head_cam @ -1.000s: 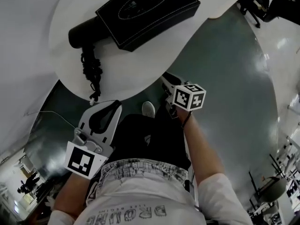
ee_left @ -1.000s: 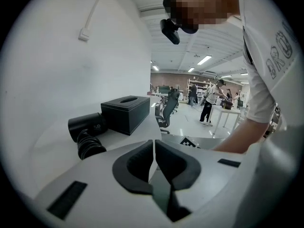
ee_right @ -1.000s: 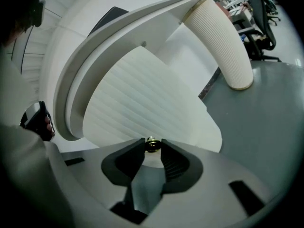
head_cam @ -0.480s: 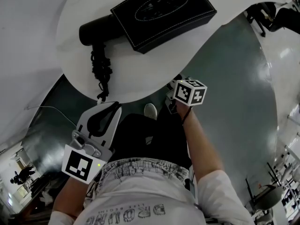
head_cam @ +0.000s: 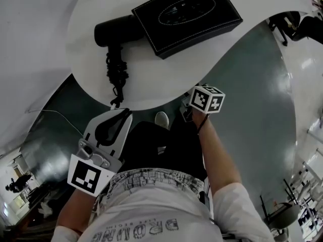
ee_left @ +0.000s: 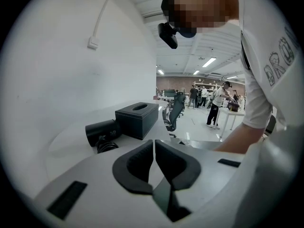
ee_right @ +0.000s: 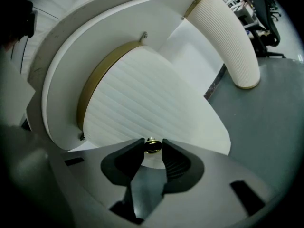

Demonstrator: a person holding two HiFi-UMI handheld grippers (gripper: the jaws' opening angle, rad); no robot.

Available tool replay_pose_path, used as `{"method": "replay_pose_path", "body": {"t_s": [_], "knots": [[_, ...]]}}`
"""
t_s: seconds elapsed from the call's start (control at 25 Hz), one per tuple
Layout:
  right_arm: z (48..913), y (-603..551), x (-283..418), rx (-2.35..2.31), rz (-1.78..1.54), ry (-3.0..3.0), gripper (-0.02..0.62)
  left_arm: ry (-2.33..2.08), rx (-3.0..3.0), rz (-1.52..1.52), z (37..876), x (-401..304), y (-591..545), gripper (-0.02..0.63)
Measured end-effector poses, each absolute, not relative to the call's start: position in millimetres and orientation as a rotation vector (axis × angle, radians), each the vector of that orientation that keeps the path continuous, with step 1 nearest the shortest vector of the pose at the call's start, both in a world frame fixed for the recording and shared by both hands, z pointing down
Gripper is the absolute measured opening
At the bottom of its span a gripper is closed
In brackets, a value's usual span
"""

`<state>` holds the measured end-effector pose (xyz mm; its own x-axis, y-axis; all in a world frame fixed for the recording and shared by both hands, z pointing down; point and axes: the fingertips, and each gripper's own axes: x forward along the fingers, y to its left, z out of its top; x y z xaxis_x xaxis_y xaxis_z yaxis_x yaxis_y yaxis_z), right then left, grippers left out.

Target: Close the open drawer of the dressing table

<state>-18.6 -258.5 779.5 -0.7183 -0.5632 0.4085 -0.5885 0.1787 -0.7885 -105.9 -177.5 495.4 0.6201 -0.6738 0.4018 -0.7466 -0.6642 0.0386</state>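
Observation:
Seen from the right gripper view, the dressing table's ribbed white drawer front (ee_right: pixel 142 99) with a gold rim fills the middle. Its small brass knob (ee_right: pixel 152 145) sits between the tips of my right gripper (ee_right: pixel 152 147), and both pads touch it while the jaws are opening. In the head view the right gripper's marker cube (head_cam: pixel 207 99) is at the rim of the white table top (head_cam: pixel 166 84), and its fingertips are hidden underneath. My left gripper (head_cam: pixel 120 114) hangs lower left, near the table's edge, shut with nothing in it (ee_left: pixel 154 144).
A black hair dryer (head_cam: pixel 118 32) with a coiled cord and a black box (head_cam: pixel 189 16) lie on the table top. A ribbed white table leg (ee_right: pixel 232 42) stands right of the drawer on grey floor. Office chairs and people are in the far room.
The right gripper has edged a little further in under the table's rim. The head view has shifted, so the dryer and box sit lower and more to the right. The left gripper has barely moved.

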Motion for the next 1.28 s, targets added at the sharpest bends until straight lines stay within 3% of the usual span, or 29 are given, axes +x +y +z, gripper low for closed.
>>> {"method": "replay_pose_path", "body": {"t_s": [0.12, 0.4, 1.28], "knots": [[777.0, -252.6, -16.7, 1.159, 1.597, -2.369, 0.152, -1.156, 2.649, 0.531, 493.2, -104.3, -176.9, 0.032], [735.5, -224.7, -3.1, 1.158, 1.551, -2.355, 0.155, -1.139, 2.659, 0.498, 469.9, -103.9, -173.1, 0.032], [472.1, -173.6, 1.2, 1.157, 1.203, -2.596, 0.152, -1.192, 2.803, 0.169, 308.2, -102.5, -159.6, 0.032]]}}
